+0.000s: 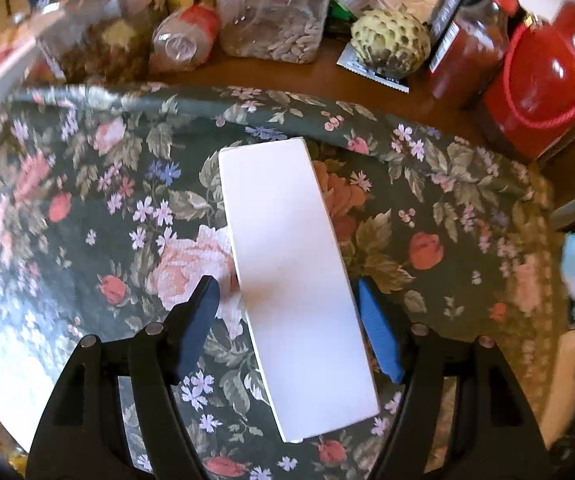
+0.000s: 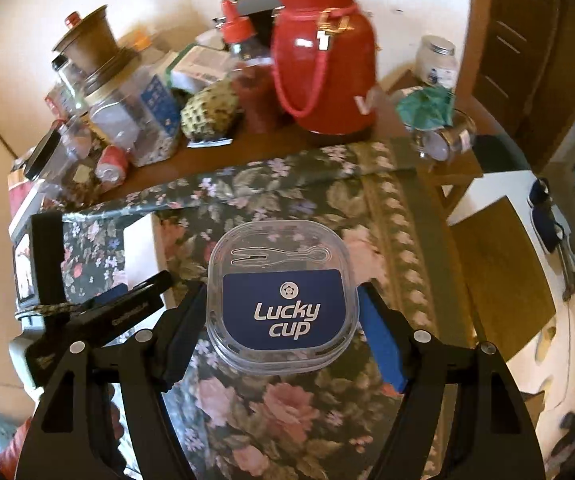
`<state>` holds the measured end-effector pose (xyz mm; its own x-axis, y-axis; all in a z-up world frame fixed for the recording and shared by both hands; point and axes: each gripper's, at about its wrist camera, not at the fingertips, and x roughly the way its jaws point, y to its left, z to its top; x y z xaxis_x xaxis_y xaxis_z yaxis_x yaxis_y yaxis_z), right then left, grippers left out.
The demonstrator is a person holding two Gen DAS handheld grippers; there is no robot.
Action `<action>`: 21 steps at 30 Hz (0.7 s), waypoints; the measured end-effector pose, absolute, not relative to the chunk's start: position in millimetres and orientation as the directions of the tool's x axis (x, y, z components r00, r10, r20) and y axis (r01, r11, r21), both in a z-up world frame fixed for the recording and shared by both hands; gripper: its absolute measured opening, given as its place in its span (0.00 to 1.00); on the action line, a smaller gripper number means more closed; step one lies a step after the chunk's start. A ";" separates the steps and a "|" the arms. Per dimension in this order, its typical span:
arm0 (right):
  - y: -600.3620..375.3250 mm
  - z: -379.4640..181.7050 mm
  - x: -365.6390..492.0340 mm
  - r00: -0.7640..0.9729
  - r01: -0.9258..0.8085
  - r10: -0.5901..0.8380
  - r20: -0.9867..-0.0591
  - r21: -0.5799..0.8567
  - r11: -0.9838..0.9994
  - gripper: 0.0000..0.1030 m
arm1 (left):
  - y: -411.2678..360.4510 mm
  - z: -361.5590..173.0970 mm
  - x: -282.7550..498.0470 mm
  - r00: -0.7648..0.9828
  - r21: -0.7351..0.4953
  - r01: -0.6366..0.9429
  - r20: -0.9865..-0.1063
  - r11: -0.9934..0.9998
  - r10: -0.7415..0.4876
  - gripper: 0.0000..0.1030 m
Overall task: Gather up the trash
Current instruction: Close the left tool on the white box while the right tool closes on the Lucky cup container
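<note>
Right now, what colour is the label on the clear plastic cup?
Dark blue, white lettering; right wrist view.

Beyond the tool, a red thermos (image 2: 323, 60) stands on the bench (image 2: 271, 144), a red-capped sauce bottle (image 1: 471, 48) just beside it. A bumpy green fruit (image 1: 389, 42) sits nearby, past the floral cloth (image 1: 87, 200).

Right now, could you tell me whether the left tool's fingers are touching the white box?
Apart. The left wrist view shows floral tablecloth between each blue finger and the white box.
</note>
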<state>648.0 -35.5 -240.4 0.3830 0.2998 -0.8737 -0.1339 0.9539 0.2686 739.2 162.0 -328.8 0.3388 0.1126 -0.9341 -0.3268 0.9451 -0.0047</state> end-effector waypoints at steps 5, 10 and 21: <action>-49.8 -230.4 640.4 0.401 -0.141 0.295 -0.867 0.260 0.955 0.70 | 145.4 -331.0 737.2 0.389 0.030 -0.290 -0.909 0.957 0.147 0.56; -55.9 -218.8 631.4 0.418 -0.163 0.313 -0.852 0.269 0.949 0.70 | 146.4 -329.0 737.6 0.388 0.002 -0.288 -0.914 0.958 0.119 0.51; -78.2 -185.0 592.9 0.464 -0.288 0.393 -0.794 0.284 0.914 0.70 | 136.5 -256.1 666.6 0.481 -0.146 -0.328 -0.876 0.933 0.032 0.49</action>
<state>592.9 -78.2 -185.0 0.4642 0.3933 -0.7936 -0.2884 0.9143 0.2845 666.6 136.5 -256.1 0.4809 0.0317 -0.8762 -0.3283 0.9331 -0.1465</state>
